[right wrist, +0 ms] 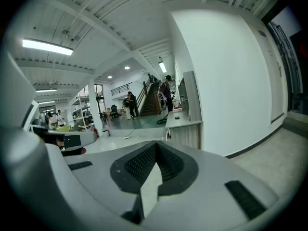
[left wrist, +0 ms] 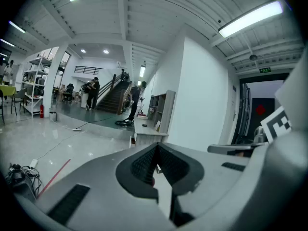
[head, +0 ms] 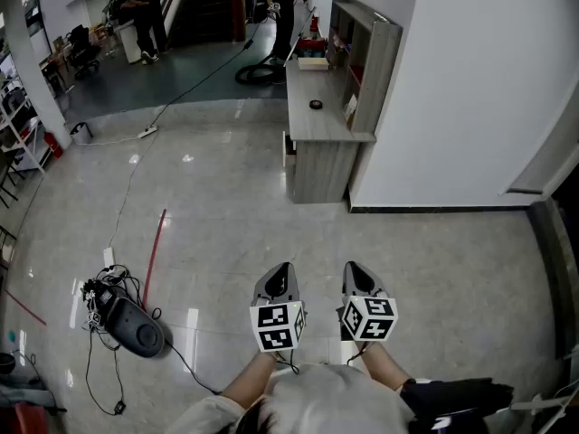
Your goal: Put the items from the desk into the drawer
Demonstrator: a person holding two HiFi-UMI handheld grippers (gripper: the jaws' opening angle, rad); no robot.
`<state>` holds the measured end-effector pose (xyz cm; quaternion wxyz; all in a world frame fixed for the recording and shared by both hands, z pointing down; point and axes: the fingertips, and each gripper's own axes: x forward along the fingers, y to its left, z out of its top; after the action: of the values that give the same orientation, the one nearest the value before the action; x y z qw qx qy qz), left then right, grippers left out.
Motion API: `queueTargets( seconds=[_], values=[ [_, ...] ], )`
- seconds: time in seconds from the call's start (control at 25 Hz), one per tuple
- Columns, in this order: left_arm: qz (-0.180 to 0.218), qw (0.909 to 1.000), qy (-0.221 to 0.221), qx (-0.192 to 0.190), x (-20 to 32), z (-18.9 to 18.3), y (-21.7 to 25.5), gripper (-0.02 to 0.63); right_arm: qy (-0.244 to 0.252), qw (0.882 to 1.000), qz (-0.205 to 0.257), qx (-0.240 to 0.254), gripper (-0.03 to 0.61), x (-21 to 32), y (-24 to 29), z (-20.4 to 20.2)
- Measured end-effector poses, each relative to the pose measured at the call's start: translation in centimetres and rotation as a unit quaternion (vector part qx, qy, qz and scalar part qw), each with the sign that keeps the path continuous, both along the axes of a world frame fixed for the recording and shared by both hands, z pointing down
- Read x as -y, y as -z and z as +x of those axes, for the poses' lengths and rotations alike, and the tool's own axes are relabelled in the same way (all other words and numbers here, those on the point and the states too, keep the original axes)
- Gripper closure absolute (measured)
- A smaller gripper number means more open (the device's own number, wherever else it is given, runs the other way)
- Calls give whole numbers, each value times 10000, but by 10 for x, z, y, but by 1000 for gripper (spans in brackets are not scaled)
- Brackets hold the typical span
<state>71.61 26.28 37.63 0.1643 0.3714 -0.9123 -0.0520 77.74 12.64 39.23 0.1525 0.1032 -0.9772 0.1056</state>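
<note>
A grey wooden desk [head: 318,125] with a shelf unit stands far ahead against the white wall. On its top lie a small dark object [head: 315,105] and a flat pale item [head: 313,62] further back. Its drawer [head: 289,148] seems to stick out slightly on the left side. My left gripper [head: 282,268] and right gripper [head: 355,268] hang side by side over the floor, well short of the desk. Both are shut with nothing between the jaws. The desk [left wrist: 146,128] shows small beyond the left gripper [left wrist: 156,148], and the desk [right wrist: 183,122] also appears past the right gripper [right wrist: 155,146].
A black device with tangled cables [head: 128,324] lies on the glossy floor at left. A red tape line [head: 153,255] and a power strip [head: 146,133] with a long cord are further on. A coiled black hose [head: 258,73] lies by the desk's far end. People stand in the background.
</note>
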Motion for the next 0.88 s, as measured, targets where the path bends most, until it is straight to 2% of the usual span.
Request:
queueTargets(
  seconds=[0.52,0.88],
  values=[
    [26,10000,-27,1,-3,-3,-2,611,-101,9999,-57,-25,580,1,-3,1],
    [-22,10000,-26,-22,-34,-51,-9,611,-167,9998,-94,-78,580,-19,-8,-40]
  ],
)
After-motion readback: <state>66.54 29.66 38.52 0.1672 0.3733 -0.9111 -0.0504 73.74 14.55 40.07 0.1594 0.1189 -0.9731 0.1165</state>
